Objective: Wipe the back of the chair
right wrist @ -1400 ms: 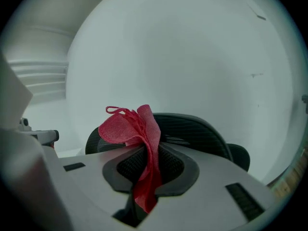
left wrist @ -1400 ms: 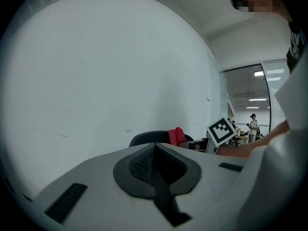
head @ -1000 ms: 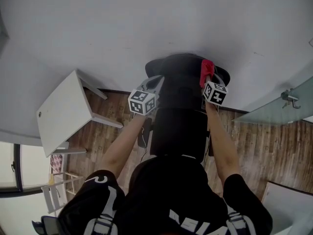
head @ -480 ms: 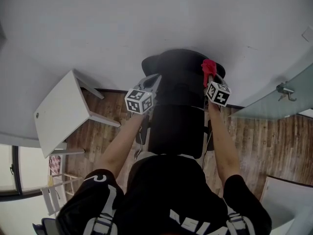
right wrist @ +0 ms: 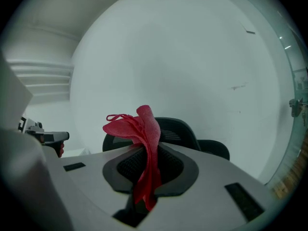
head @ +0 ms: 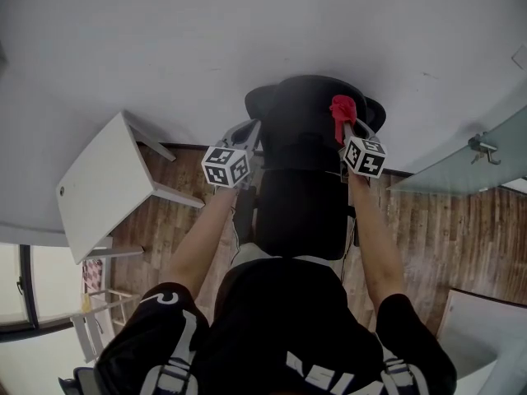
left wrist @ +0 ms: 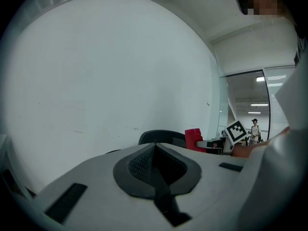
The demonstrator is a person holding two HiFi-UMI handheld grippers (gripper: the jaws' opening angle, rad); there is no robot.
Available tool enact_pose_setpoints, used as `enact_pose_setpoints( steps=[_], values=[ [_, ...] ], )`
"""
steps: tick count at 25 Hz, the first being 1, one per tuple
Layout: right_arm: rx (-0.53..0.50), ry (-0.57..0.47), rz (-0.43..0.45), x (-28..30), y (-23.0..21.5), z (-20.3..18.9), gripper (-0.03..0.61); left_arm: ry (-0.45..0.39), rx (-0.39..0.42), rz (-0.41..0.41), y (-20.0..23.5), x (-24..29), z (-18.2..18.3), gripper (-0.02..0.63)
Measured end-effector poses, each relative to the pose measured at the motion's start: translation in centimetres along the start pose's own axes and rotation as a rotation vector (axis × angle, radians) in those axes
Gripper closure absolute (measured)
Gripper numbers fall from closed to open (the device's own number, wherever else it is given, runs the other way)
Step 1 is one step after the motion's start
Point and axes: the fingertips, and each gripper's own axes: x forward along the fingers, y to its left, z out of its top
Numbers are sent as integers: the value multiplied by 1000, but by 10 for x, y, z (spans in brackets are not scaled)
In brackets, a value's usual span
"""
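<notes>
A black office chair [head: 300, 196] stands with its back to me, its headrest [head: 309, 97] against the white wall. My right gripper [head: 343, 120] is shut on a red cloth [head: 342, 109] at the upper right of the chair back. In the right gripper view the cloth [right wrist: 144, 138] sticks up from the closed jaws of the right gripper [right wrist: 147, 150], with the chair top [right wrist: 180, 131] just behind. My left gripper [head: 249, 130] hovers by the chair's upper left edge. Seen in its own view, the left gripper [left wrist: 155, 147] is shut and empty, and the cloth [left wrist: 193, 137] shows beyond.
A white table [head: 103, 183] stands to the left on the wood floor [head: 445, 237]. A glass partition with a metal fitting [head: 480, 148] is at the right. The white wall [head: 206, 48] is close behind the chair. A distant person [left wrist: 254, 130] shows past the glass.
Both grippers have moved up the chair back toward the headrest. The red cloth went up with the right gripper along the back's right side.
</notes>
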Motion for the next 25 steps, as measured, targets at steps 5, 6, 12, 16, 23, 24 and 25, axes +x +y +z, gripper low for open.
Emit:
enact_pose_setpoints(
  steps=[5,6,12,16,23,24,25],
  values=[
    [-18,16,67,22,61,-6,508,2,-22,27,38,-25,-6,589],
    [-16,23,78,28,72,-8,508,3,-26,29,46,-28,-6,589],
    [12,43,168,64,149,-18,508,8,-55,36,98,-49,-2,589],
    [16,60,196,85,193,-32,508,9,-54,16,122,-59,-2,589],
    [59,91,155,122,227,-66,509,23,-63,-38,159,-57,-9,589],
    [69,90,145,126,229,-71,509,27,-61,-46,165,-55,-10,589],
    [77,85,133,131,231,-75,509,31,-61,-52,171,-53,-11,589]
  ],
)
